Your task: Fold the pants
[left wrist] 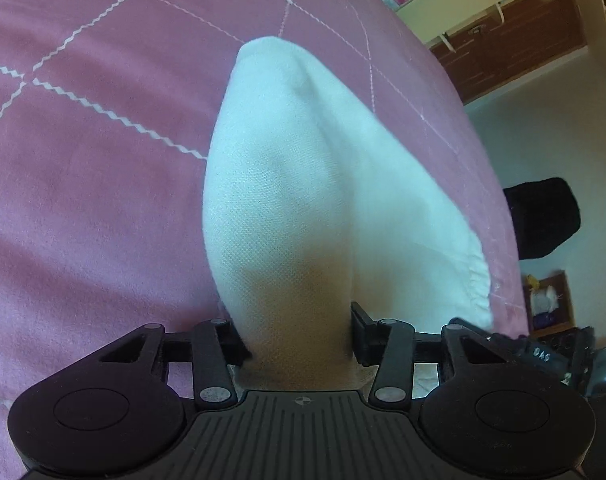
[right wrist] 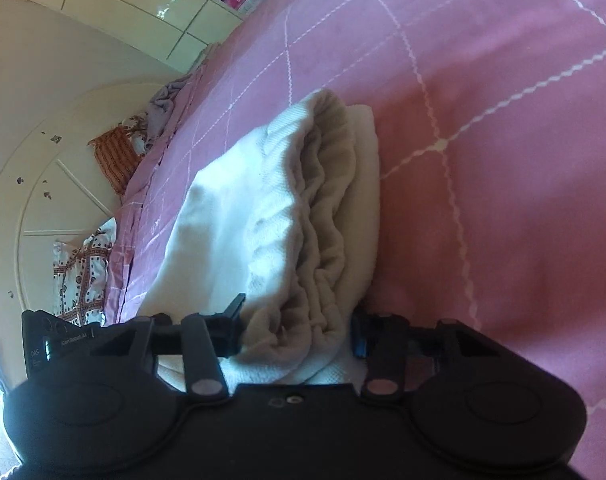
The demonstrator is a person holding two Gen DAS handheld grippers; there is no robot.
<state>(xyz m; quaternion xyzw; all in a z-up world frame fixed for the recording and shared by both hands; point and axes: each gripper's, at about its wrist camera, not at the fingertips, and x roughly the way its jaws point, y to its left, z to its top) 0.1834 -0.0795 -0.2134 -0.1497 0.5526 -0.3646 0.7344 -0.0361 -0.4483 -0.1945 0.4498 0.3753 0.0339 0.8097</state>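
White pants lie on a pink bed cover. In the left wrist view my left gripper is shut on a fold of the white fabric, which rises away from the jaws; its elastic waistband shows at the right. In the right wrist view my right gripper is shut on the gathered elastic waistband of the pants, with several layers bunched between the jaws. The fingertips of both grippers are hidden by cloth.
The pink cover with white stitched lines spreads to the right. The bed edge drops to a pale floor, with a black object and wooden furniture beyond. Patterned cloths lie by the bed's far edge.
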